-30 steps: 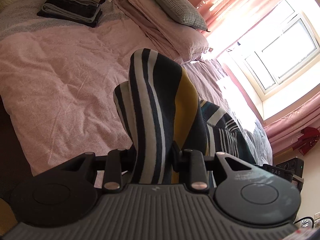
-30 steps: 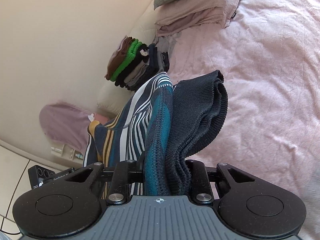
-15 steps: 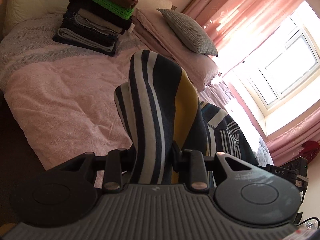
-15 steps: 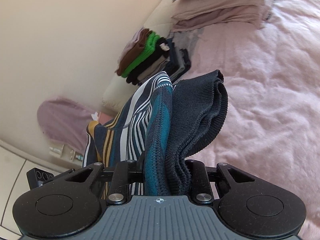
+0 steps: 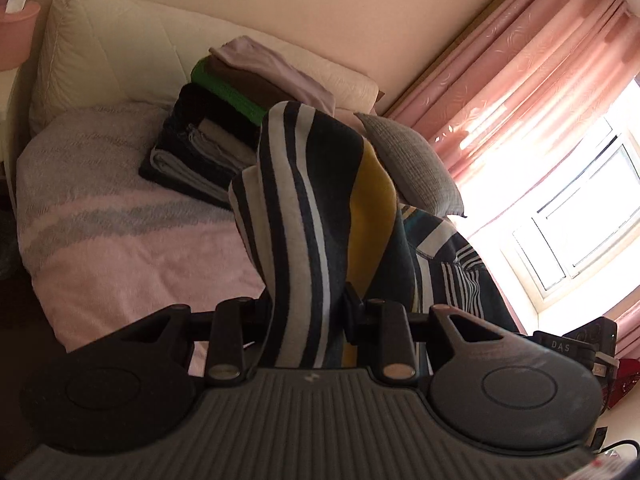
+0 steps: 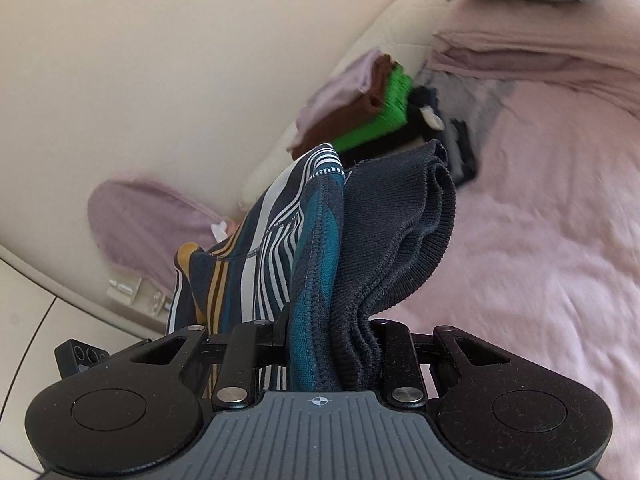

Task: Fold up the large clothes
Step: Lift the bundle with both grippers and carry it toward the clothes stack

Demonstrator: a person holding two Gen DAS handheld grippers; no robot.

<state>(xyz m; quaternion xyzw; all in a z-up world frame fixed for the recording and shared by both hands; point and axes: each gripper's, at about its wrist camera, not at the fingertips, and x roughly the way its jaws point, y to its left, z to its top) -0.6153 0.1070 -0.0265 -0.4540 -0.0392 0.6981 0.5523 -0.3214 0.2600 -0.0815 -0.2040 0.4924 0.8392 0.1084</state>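
Above bed [image 5: 120, 248] — both hand-held grippers grasping striped sweater [image 5: 316, 216] | stack [image 5: 208, 136] apparently beyond

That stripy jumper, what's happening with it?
A person holds a gripper in each hand, and both are clamped on the same striped sweater. The left gripper pinches a bunched part with navy, white and yellow stripes. The right gripper pinches a teal part together with the dark ribbed edge. The sweater is lifted above the pink bed. Ahead, by the headboard, sits a stack of folded clothes.
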